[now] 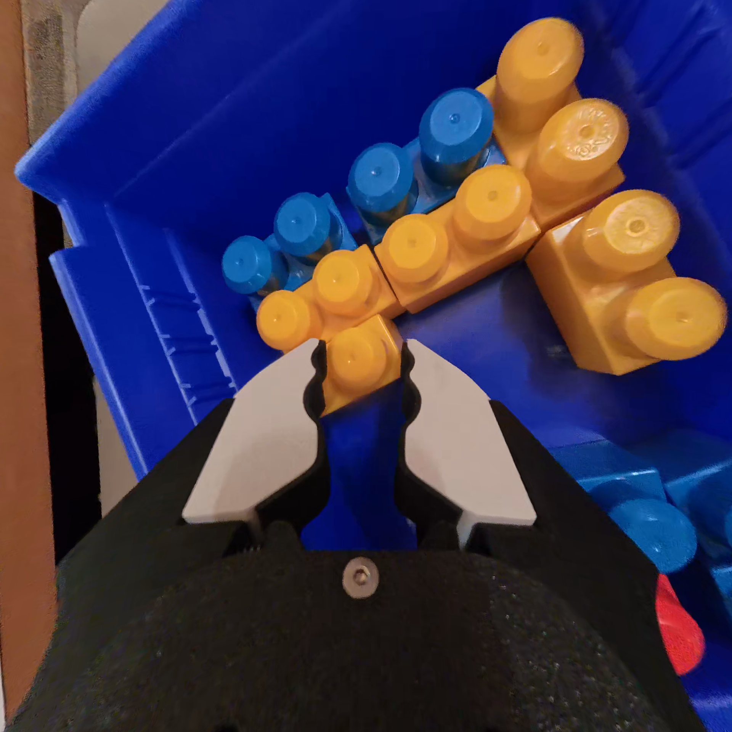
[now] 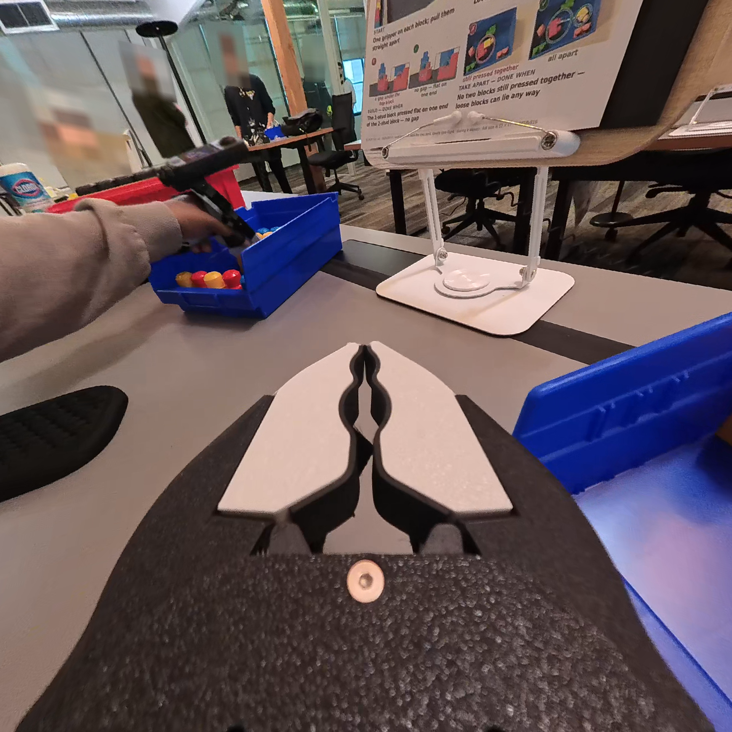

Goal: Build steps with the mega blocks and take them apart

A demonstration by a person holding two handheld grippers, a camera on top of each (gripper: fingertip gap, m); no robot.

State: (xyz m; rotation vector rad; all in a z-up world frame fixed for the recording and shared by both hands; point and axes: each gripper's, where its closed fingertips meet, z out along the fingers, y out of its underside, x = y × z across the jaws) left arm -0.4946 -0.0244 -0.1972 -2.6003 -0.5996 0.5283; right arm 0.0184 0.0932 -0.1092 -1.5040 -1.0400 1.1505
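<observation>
Inside the blue bin (image 1: 170,130), the left gripper (image 1: 362,348) has its fingers on either side of a one-stud yellow block (image 1: 358,366), seemingly touching it (motion blur makes this uncertain). Two-stud yellow blocks (image 1: 455,241) and blue blocks (image 1: 420,166) crowd just beyond; bare bin floor lies to the right. The right gripper (image 2: 363,350) hangs fully closed and empty above the open grey table (image 2: 206,356), beside a second blue bin (image 2: 633,400).

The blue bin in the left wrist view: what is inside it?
Inside the blue bin lie yellow blocks and blue blocks; the left gripper has its jaws around a one-stud yellow block. A red piece is mostly hidden behind the gripper.
</observation>
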